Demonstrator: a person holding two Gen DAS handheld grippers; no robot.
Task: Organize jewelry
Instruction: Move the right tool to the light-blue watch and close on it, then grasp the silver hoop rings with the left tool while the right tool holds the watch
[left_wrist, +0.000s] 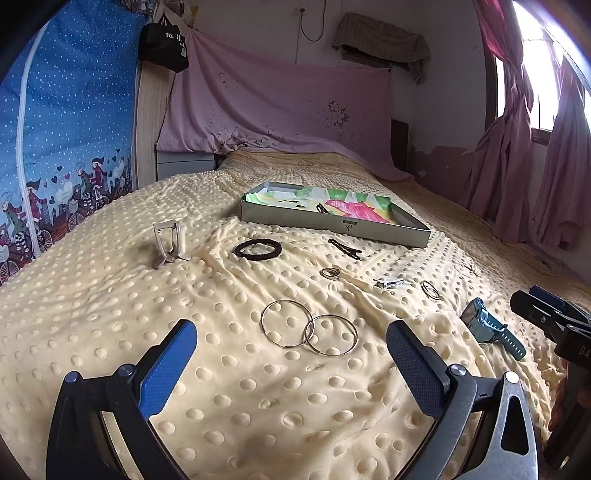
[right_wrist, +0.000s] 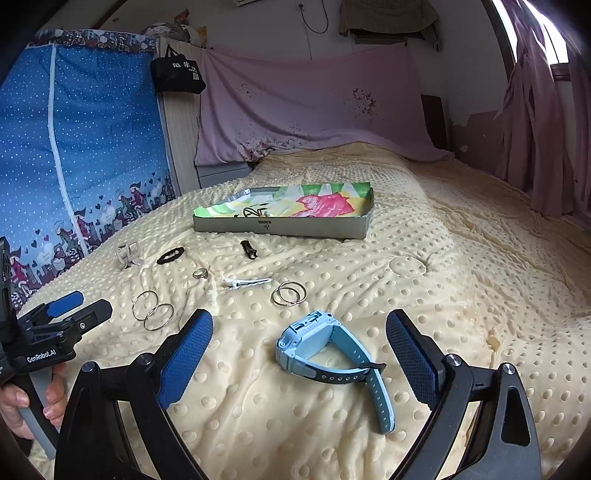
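Jewelry lies scattered on a yellow dotted blanket (left_wrist: 110, 314). My left gripper (left_wrist: 291, 347) is open, with two large silver hoops (left_wrist: 308, 328) between and just beyond its fingertips. My right gripper (right_wrist: 299, 343) is open around a light blue watch (right_wrist: 332, 358), which also shows in the left wrist view (left_wrist: 491, 326). A shallow grey box (right_wrist: 280, 223) with colourful lining holds a few small items. Before it lie a black hair tie (left_wrist: 258, 249), black hair clip (left_wrist: 345, 248), a ring (left_wrist: 330, 273), a white clip (right_wrist: 245, 283), smaller silver hoops (right_wrist: 289, 293) and a pale buckle (left_wrist: 170, 240).
A blue dotted wardrobe cover (left_wrist: 66, 147) stands at the left. A pink cloth (left_wrist: 280, 107) hangs at the bed's head. Pink curtains (left_wrist: 517, 155) hang by the window on the right. The blanket (right_wrist: 461, 258) stretches on to the right of the box.
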